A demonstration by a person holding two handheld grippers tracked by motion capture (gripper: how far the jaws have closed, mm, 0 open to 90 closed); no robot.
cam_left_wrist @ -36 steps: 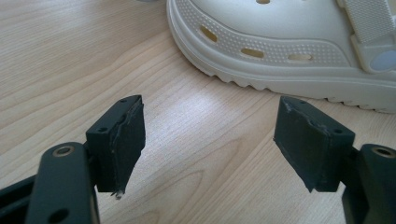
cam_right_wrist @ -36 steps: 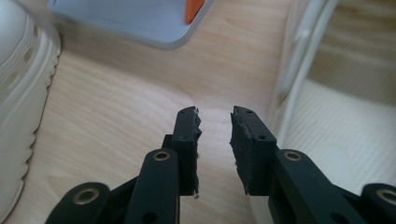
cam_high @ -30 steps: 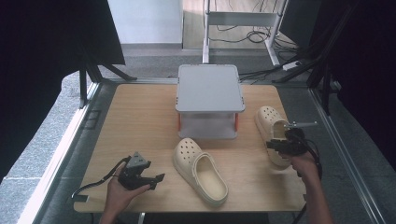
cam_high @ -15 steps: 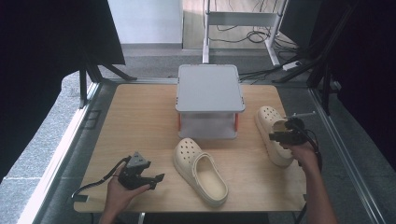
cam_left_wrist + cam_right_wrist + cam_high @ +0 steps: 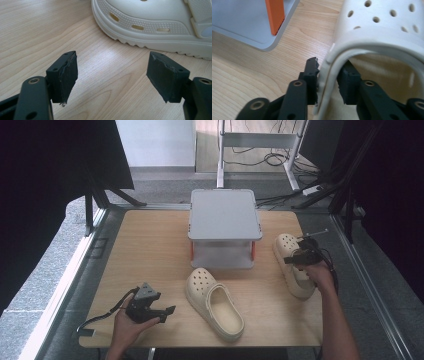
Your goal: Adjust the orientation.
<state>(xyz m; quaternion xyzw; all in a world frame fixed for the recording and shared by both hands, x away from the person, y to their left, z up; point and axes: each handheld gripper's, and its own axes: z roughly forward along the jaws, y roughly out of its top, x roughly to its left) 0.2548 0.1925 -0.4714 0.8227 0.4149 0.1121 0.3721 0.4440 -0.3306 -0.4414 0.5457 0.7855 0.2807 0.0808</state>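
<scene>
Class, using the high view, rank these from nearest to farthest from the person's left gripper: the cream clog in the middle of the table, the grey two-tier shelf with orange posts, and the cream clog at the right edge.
From the left gripper:
1. Cream foam clog in the middle, just to its right.
2. Grey two-tier shelf with orange posts, farther back at table centre.
3. Cream foam clog at the right edge, clamped by the right gripper.

A light wooden table (image 5: 150,245) stands on a grey floor (image 5: 55,270), framed by metal rails (image 5: 60,290). Black curtains (image 5: 50,165) hang at 9 and 3 o'clock. At 12 o'clock, a grey desk frame (image 5: 260,140) stands over tangled cables (image 5: 265,160) in daylight.
</scene>
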